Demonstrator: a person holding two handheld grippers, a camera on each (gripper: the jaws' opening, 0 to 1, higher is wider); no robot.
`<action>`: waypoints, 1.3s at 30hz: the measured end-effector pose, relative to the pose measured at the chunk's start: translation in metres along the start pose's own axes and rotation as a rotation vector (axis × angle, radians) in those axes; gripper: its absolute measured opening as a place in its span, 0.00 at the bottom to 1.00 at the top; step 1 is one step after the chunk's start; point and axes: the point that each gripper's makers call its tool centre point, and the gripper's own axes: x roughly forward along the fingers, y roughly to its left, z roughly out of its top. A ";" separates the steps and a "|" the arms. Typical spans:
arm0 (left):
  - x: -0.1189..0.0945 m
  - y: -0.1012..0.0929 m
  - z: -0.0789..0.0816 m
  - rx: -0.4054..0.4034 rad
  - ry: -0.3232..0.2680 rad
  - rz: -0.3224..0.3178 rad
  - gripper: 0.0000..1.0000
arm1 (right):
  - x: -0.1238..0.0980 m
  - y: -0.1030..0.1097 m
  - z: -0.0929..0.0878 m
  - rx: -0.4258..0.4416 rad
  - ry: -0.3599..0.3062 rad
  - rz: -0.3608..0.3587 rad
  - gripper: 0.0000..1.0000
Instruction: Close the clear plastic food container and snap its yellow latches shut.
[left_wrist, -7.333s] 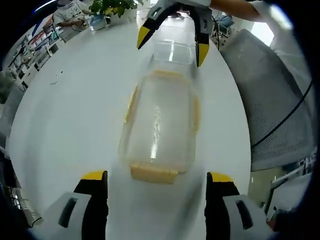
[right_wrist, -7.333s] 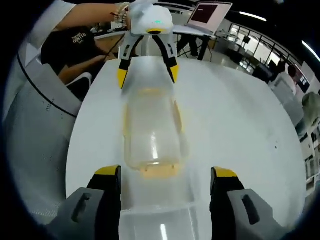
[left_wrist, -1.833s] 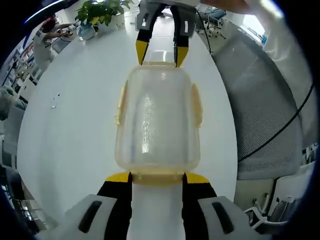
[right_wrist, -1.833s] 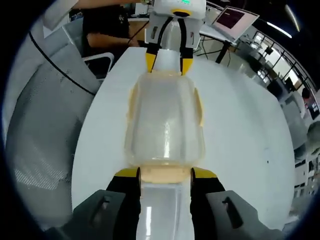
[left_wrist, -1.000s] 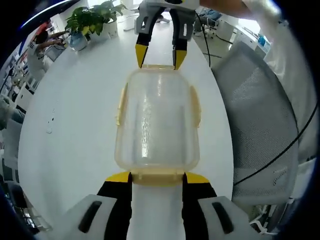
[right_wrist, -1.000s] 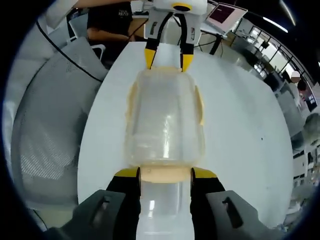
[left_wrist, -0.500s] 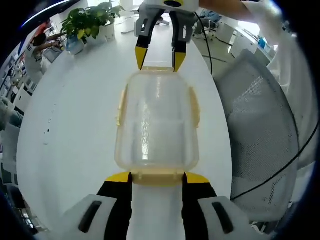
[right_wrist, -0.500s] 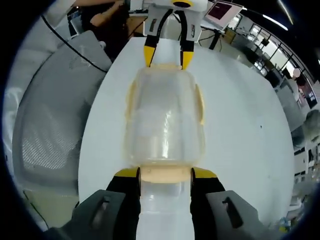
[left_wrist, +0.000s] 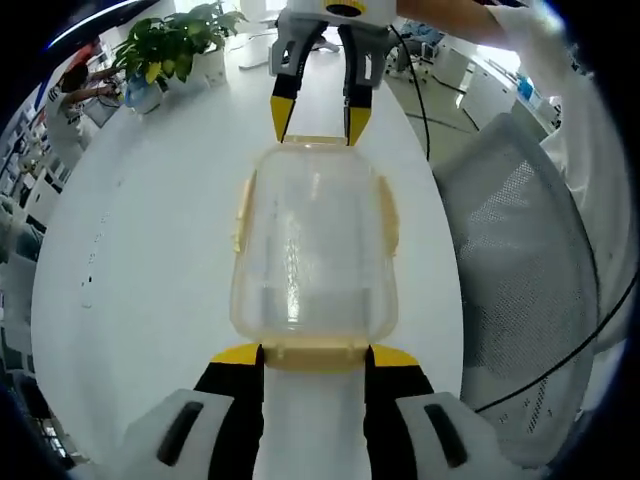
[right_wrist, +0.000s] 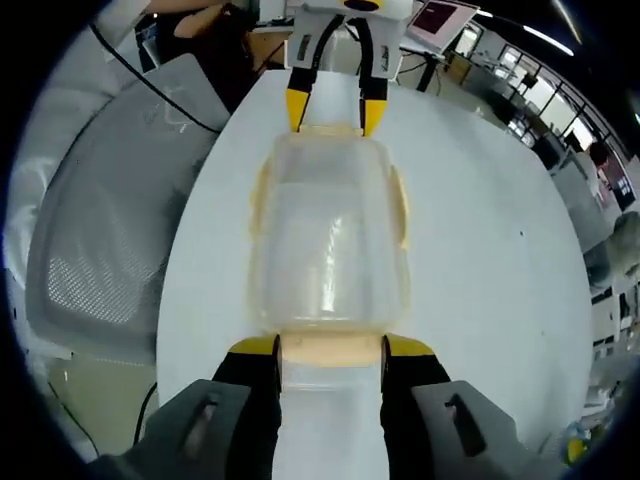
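1. The clear rectangular plastic food container with its lid on (left_wrist: 312, 245) sits on the round white table (left_wrist: 140, 220), held end to end between the two grippers, beside a grey mesh office chair (left_wrist: 510, 270).

2. In the left gripper view, the left gripper (left_wrist: 313, 352) has its black, yellow-tipped jaws drawn in narrow on the pale yellow end latch (left_wrist: 312, 353) nearest the camera; the latch fills the gap between them.

3. In the right gripper view, the right gripper (right_wrist: 330, 348) does the same at the opposite end, jaws narrow and clamped on that yellow end latch (right_wrist: 330, 350). Each gripper also appears at the far end of the other's view (the left at (right_wrist: 331, 112), the right at (left_wrist: 313, 115)).

4. Against the pictures from several seconds back, much has changed: the jaws then stood wide and clear of the container, and now both are pinched on the end latches. Over the last two seconds the grips look unchanged; only the background has swung, so the hands have moved, not necessarily the container.

5. I judge the lid seated and the two end latches being pressed home; whether they have clicked cannot be told.

6. The long-side yellow latches (left_wrist: 241, 212) flare outward slightly and look not yet snapped, so they are probably the remaining work.
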 end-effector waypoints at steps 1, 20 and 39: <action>0.002 0.000 0.003 0.000 0.000 -0.001 0.34 | -0.001 0.000 -0.004 0.002 -0.001 0.001 0.34; 0.035 -0.001 0.038 -0.002 0.000 -0.030 0.34 | -0.003 0.002 -0.042 0.015 0.021 0.015 0.34; 0.045 0.001 0.035 -0.006 0.015 -0.048 0.34 | 0.001 0.001 -0.047 0.025 0.017 0.036 0.35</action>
